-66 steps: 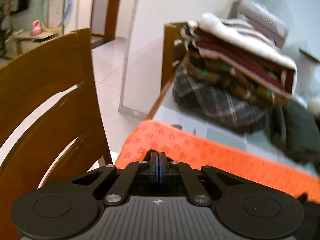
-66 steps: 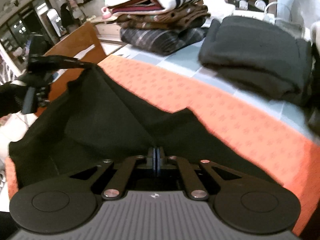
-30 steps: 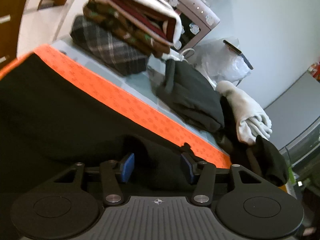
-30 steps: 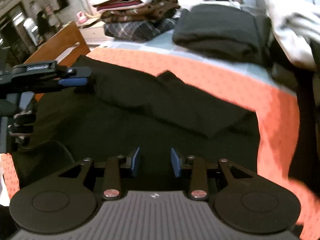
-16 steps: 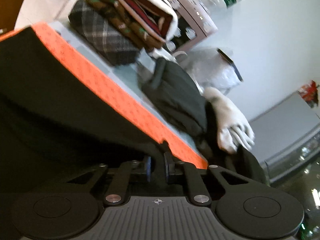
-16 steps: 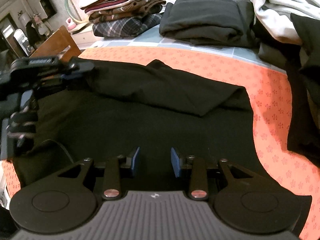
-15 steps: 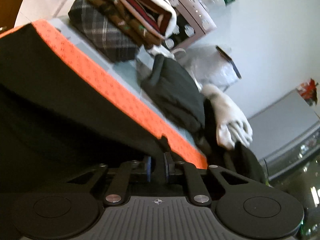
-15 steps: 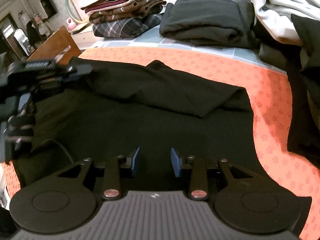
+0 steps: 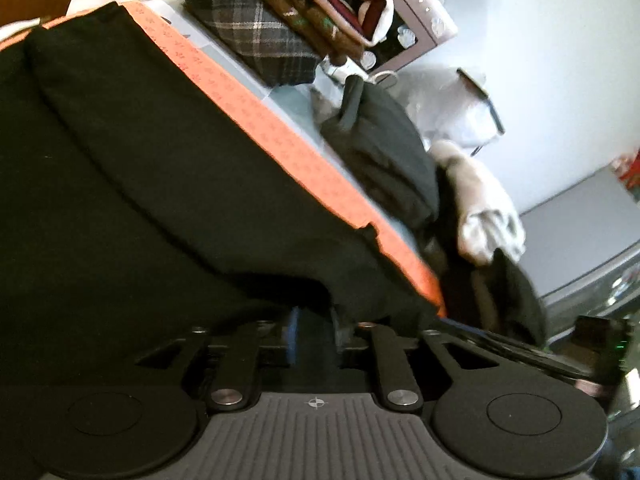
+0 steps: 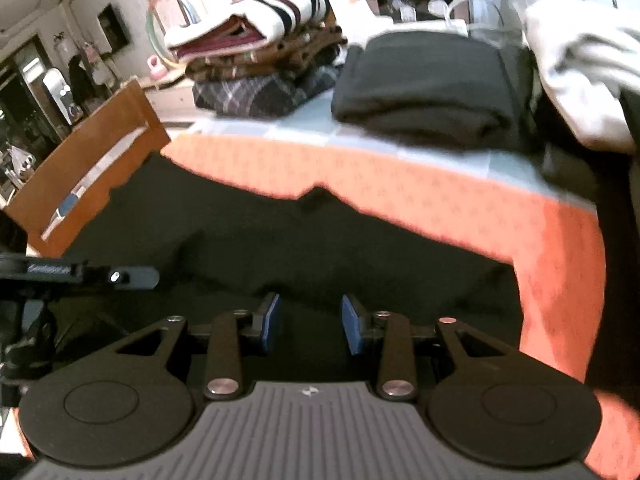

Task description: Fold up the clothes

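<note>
Garment: a black garment [image 9: 152, 184] lies spread over an orange floral cloth [image 9: 256, 108], covering most of it.
Left gripper [image 9: 312, 336]: low over the garment; its jaws have just been opening, a narrow gap between the blue pads, black fabric bunched at the tips.
Stack: folded clothes [image 9: 288, 12], plaid at the bottom.
Beyond: a folded dark garment [image 9: 384, 152], then a white garment [image 9: 484, 208].
</note>
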